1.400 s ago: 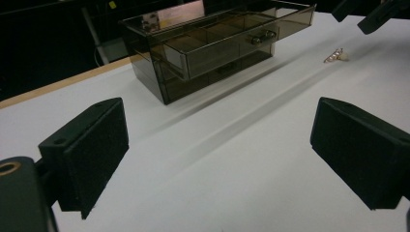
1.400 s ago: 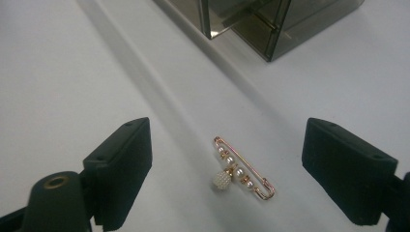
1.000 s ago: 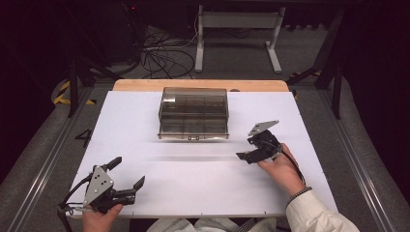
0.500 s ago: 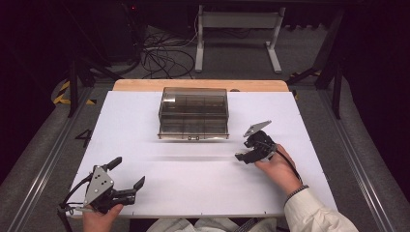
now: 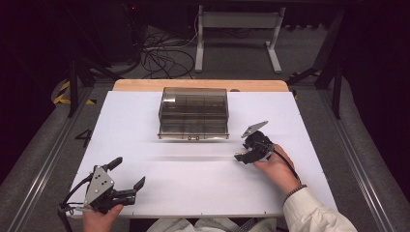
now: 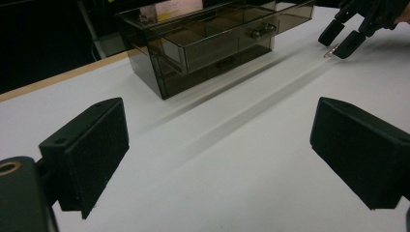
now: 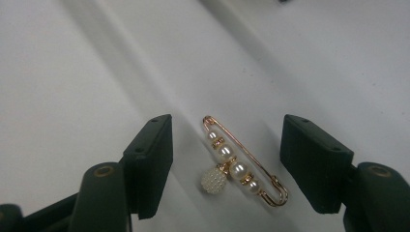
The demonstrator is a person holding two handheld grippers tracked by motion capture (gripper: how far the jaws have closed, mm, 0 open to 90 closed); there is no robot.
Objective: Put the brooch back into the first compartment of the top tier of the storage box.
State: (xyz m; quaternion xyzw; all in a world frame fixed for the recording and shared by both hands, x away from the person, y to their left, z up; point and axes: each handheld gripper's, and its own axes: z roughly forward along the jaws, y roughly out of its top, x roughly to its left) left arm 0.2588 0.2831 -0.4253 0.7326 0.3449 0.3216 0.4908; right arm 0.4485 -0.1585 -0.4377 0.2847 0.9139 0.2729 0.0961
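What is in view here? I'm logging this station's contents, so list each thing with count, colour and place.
drawer box: one, smoky clear plastic, far middle of the table, a drawer partly out.
pearl brooch pin: one, gold with white pearls, flat on the table between the right jaws, untouched.
table: one, white top with a wood far edge.
left hand-held gripper: one, black, near left corner, jaws wide open.
right hand-held gripper: one, black, right of the box; jaws have just been closing around the pin.
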